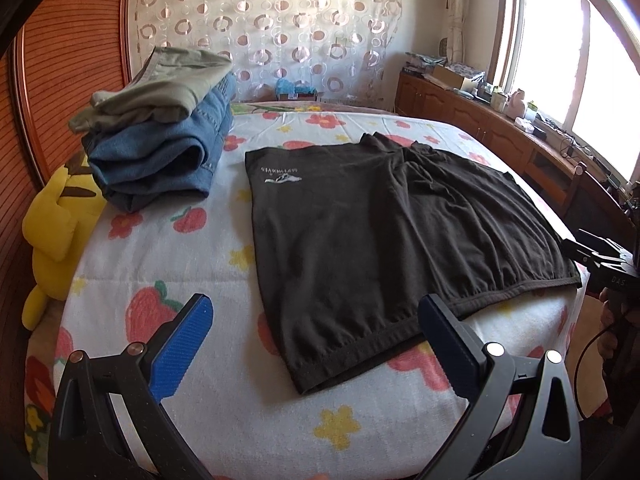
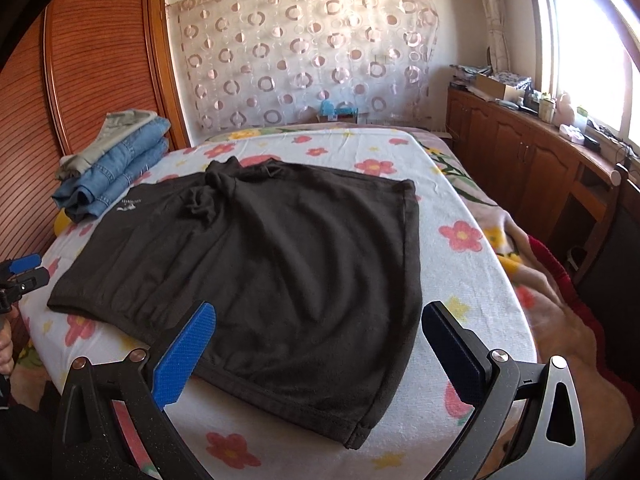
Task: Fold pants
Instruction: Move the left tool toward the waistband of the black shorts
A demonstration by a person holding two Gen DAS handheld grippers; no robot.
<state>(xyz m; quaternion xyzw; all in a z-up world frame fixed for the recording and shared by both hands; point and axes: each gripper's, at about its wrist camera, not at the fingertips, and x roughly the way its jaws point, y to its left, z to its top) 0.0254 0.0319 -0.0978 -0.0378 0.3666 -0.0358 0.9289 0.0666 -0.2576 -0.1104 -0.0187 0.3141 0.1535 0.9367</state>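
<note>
Floral bedspread (image 1: 192, 408), black pants (image 1: 360, 232) spread flat, both claws gaping, empty.

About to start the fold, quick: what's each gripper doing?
Left gripper: open, holding nothing, at the black shorts.
Right gripper: open, empty, over the shorts.

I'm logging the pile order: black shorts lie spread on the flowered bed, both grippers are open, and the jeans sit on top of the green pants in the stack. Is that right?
Not quite. The order is reversed: the green pants lie on top of the jeans, as the left wrist view shows. The rest holds: the black shorts lie spread on the flowered bed, and the left gripper and right gripper are both open.
</note>
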